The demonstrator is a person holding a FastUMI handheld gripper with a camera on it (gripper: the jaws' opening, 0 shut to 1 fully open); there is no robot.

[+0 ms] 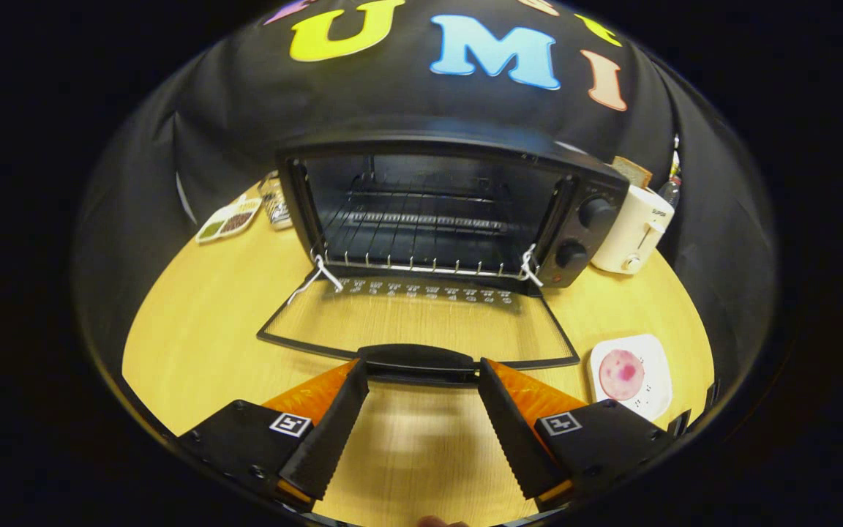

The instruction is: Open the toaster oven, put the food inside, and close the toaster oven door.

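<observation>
Currently, I have the gripper [423,375] spread wide, its 2 fingers flanking the door handle [418,359] without pressing on it; nothing is held. The toaster oven [458,208] sits at 12 o'clock from the fingers, its glass door [414,322] folded fully down onto the wooden table [195,329], and the wire rack [421,234] inside is bare. The food [621,373], a round pink slice on a white plate [652,395], lies at roughly 2 o'clock from the fingertips, just beside the door's right corner. I judge step 1 complete and the pickup as the next step. Risk 1: swinging toward the plate at low height could drag a finger across the handle or the door's edge and shift the oven, since the fingers sit so close to both. Risk 2: the slice looks thin and flat, so the fingers may slide over it or push the plate toward the table edge near it instead of gripping. Risk 3: carrying the slice in, a finger could catch the rack's front bar or the hinge wires [529,267]. A white toaster [634,227] at 1 o'clock, just beside the oven, limits clearance on that side.
</observation>
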